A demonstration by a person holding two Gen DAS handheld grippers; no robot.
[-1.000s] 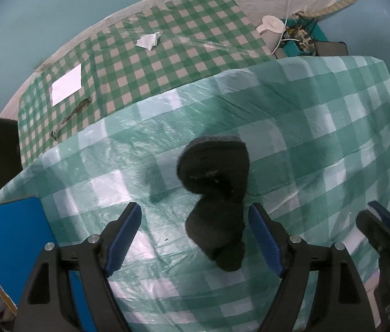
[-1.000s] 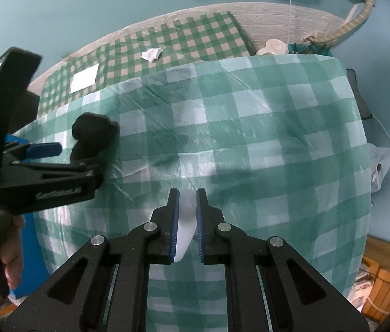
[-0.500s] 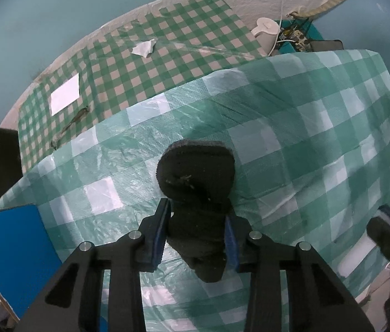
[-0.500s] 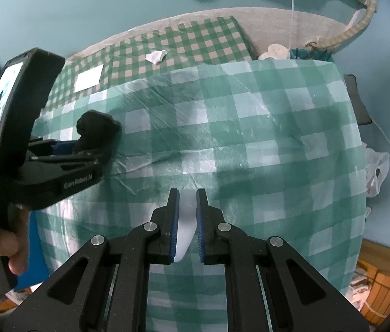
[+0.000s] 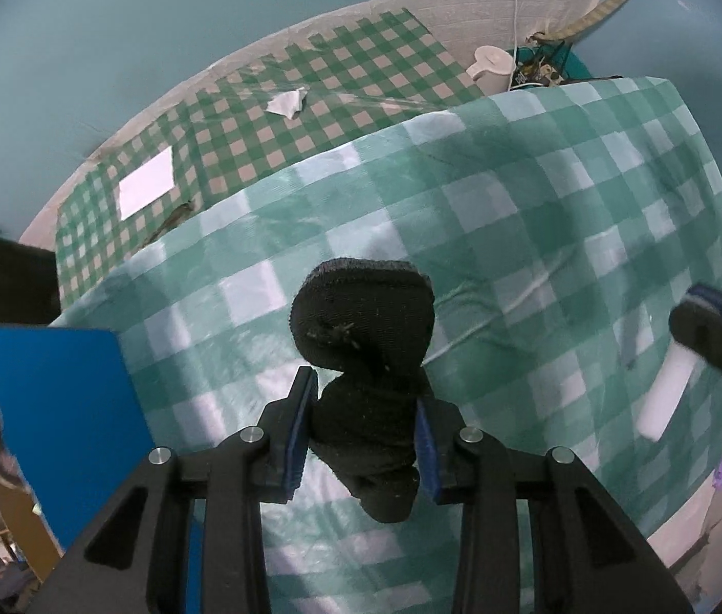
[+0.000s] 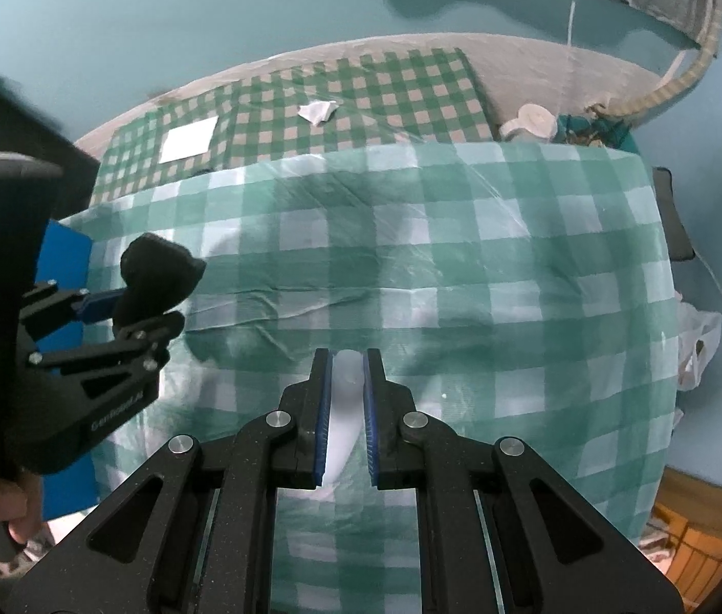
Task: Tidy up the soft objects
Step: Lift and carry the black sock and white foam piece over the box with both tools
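My left gripper (image 5: 363, 391) is shut on a rolled black sock (image 5: 366, 327) and holds it above the teal checked tablecloth (image 5: 540, 215). The sock also shows in the right wrist view (image 6: 156, 281), in the left gripper (image 6: 148, 307) at the left edge. My right gripper (image 6: 346, 363) is shut on a white soft object (image 6: 343, 409), which sticks out between the blue pads. In the left wrist view the right gripper (image 5: 688, 348) appears at the far right with the white object (image 5: 665, 399) hanging below it.
A blue box (image 5: 61, 409) stands at the table's left edge. Beyond the table lies a green checked mat (image 5: 284, 107) with a white paper (image 5: 146, 189) and a crumpled tissue (image 5: 286, 102). A white kettle (image 5: 491, 64) sits at the back right.
My left gripper closed on the black sock and lifted it off the cloth. The right gripper kept its hold on the white object and rose slightly.
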